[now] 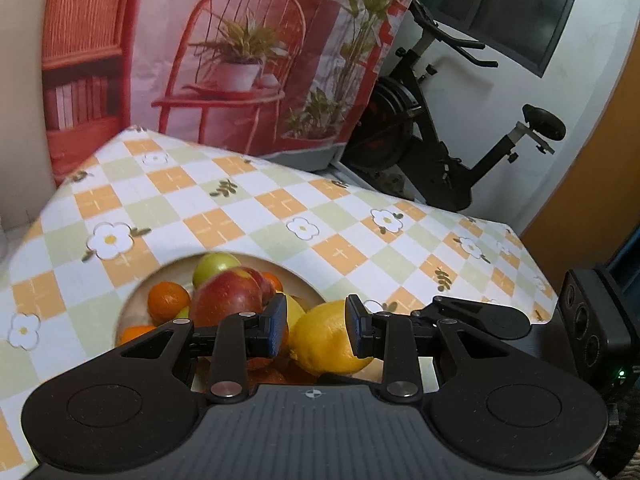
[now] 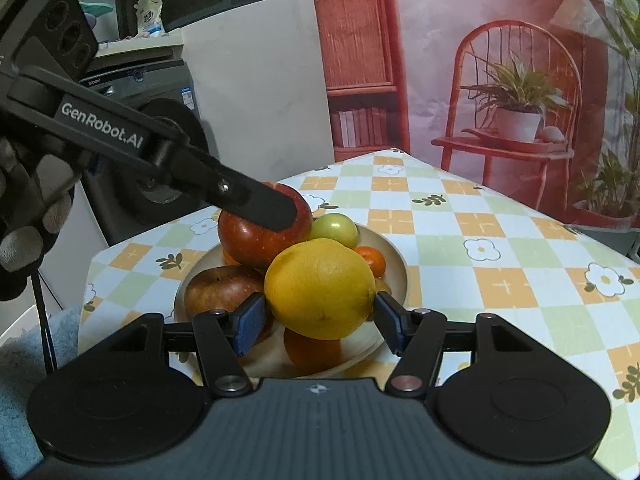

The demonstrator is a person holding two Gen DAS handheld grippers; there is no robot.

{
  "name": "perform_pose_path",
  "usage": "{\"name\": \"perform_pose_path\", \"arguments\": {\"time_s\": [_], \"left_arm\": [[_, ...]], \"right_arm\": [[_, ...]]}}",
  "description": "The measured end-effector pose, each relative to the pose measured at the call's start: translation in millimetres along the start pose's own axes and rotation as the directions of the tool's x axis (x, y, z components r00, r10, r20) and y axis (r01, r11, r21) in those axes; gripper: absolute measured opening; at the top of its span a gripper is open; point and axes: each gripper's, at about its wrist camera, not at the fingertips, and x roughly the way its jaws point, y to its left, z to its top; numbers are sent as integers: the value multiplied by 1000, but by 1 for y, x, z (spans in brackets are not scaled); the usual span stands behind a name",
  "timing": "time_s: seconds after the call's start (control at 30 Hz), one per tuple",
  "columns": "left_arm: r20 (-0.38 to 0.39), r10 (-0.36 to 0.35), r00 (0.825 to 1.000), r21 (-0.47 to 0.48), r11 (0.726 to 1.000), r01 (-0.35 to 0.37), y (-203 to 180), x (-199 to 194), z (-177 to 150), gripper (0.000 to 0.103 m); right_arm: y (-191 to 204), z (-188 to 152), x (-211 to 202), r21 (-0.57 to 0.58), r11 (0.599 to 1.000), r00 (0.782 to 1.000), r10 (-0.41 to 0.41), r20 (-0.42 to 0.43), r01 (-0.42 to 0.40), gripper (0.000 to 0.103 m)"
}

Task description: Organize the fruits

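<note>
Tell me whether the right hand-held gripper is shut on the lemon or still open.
Shut on the lemon: in the right wrist view both blue pads of the right hand-held gripper press its sides, holding it over the plate of fruit.

— Contents of the bowl (image 2: 396,264)?
— Pale, round, near the table's near-left corner, heaped. Large yellow lemon (image 2: 320,288) at the near side, riding on top. Big red apple (image 2: 264,236) behind it to the left, a brownish-red apple (image 2: 224,288) below.
— And the far side?
— A green apple (image 2: 336,230), a small orange (image 2: 372,260) to its right.
</note>
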Motion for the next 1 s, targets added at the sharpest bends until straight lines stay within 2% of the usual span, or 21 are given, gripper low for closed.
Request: {"name": "perform_pose_path", "arguments": {"time_s": [0.2, 0.4, 0.57, 0.8, 1.0], "left_arm": [[31, 62, 998, 56, 996, -64, -7, -4, 0, 34], [52, 91, 994, 57, 994, -94, -2, -12, 2, 34], [82, 98, 992, 24, 995, -100, 4, -22, 6, 34], [123, 149, 981, -35, 989, -146, 23, -39, 8, 35], [115, 196, 974, -70, 980, -189, 35, -43, 1, 35]], "right_arm": [[0, 0, 0, 5, 1000, 1000, -7, -7, 7, 62], [1, -1, 0, 12, 1000, 1000, -14, -11, 14, 62], [2, 0, 1, 10, 1000, 1000, -21, -14, 21, 62], [3, -2, -2, 10, 1000, 1000, -23, -2, 23, 62], [3, -1, -4, 15, 1000, 1000, -21, 8, 21, 62]]}}
